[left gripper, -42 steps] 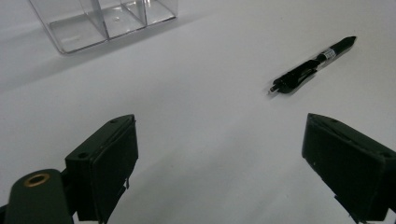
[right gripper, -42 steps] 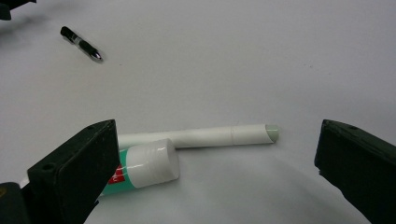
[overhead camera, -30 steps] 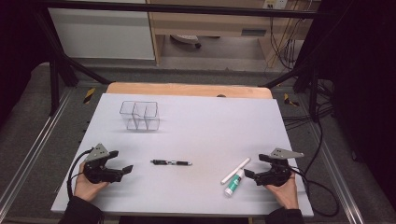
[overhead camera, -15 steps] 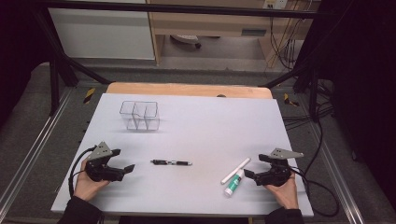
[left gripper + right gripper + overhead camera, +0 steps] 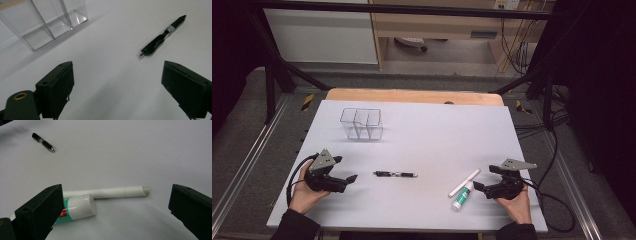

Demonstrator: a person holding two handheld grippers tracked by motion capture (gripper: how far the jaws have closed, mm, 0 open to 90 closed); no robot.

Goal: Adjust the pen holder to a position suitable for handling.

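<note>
Here the left gripper [image 5: 346, 170] rests at the near left of the white table [image 5: 432, 130], jaws spread wide and holding nothing; the black pen [image 5: 395, 174] lies just to its right, apart from it. The right gripper [image 5: 484, 179] sits at the near right, jaws wide and empty, just beside the white pen [image 5: 464, 182] and green-and-white tube [image 5: 461, 196], which touch. A clear organizer [image 5: 361, 123] stands far left.

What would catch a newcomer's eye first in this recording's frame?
Two open black grippers, left gripper and right gripper, rest at the near corners of the white table. Between them lies a slim black pen; a white paper-wrapped stick touches a green-and-white glue tube by the right gripper. A clear plastic divided box stands far left.
</note>
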